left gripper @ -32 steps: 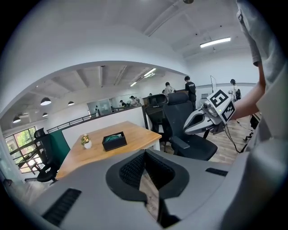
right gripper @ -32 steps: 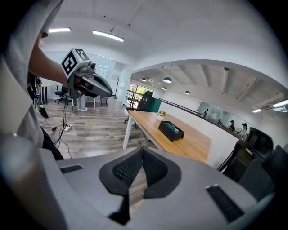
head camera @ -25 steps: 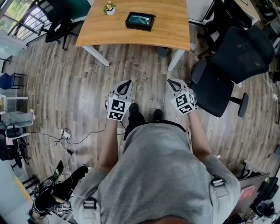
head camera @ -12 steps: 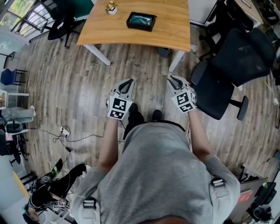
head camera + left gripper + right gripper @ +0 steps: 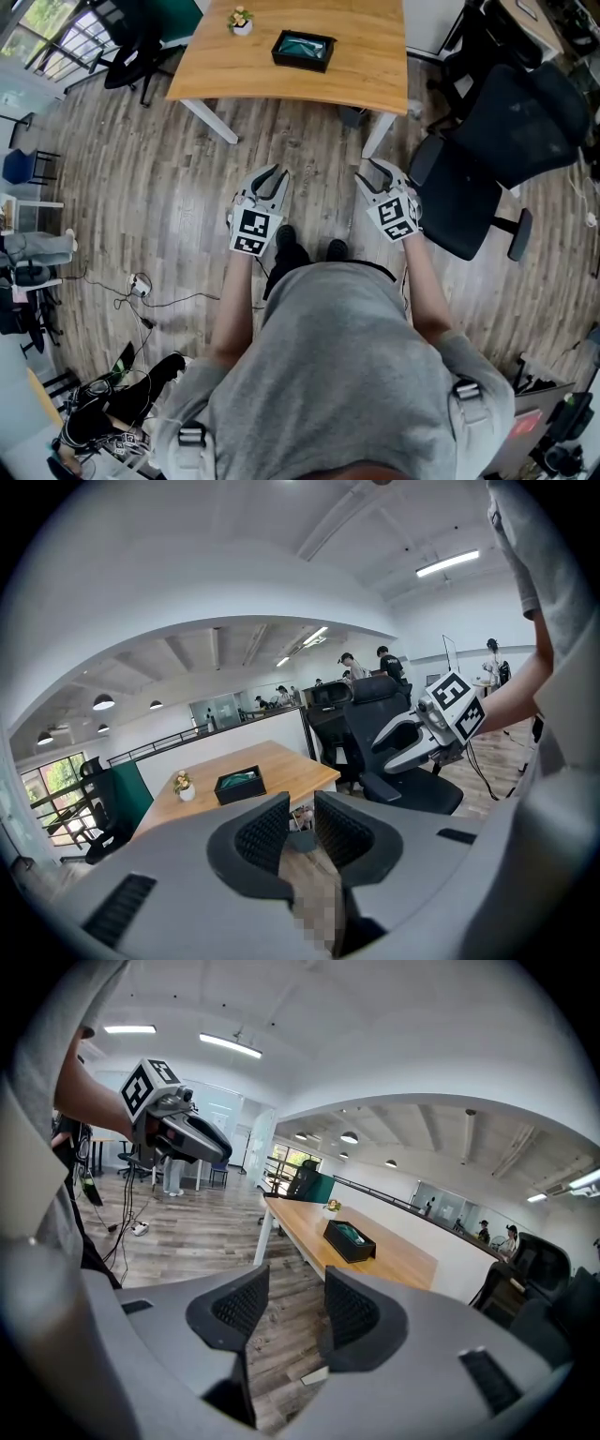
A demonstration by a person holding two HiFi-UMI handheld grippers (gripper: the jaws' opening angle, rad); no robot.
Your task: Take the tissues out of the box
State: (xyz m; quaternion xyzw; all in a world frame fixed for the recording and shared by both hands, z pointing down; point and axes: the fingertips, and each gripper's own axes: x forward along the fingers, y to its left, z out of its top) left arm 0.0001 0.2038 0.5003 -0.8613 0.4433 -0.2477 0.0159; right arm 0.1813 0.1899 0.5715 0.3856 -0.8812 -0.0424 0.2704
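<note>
A black tissue box [image 5: 302, 49] with teal tissue showing in its top sits on the wooden table [image 5: 375, 66] far ahead; it also shows in the left gripper view as the box [image 5: 240, 785] and in the right gripper view as the box [image 5: 350, 1239]. Both grippers hang over the floor in front of the person, well short of the table. My left gripper [image 5: 274, 174] [image 5: 300, 808] is open a little with nothing between its jaws. My right gripper [image 5: 369, 171] [image 5: 295, 1283] is open wider and also empty. Both pairs of jaws have just been opening.
A small potted plant [image 5: 241, 19] stands on the table left of the box. A black office chair [image 5: 506, 131] is at the right beside the table. Cables and a power strip [image 5: 141, 284] lie on the wooden floor at the left.
Both grippers' jaws have parted from shut, the right wider than the left. The hands have stayed where they were.
</note>
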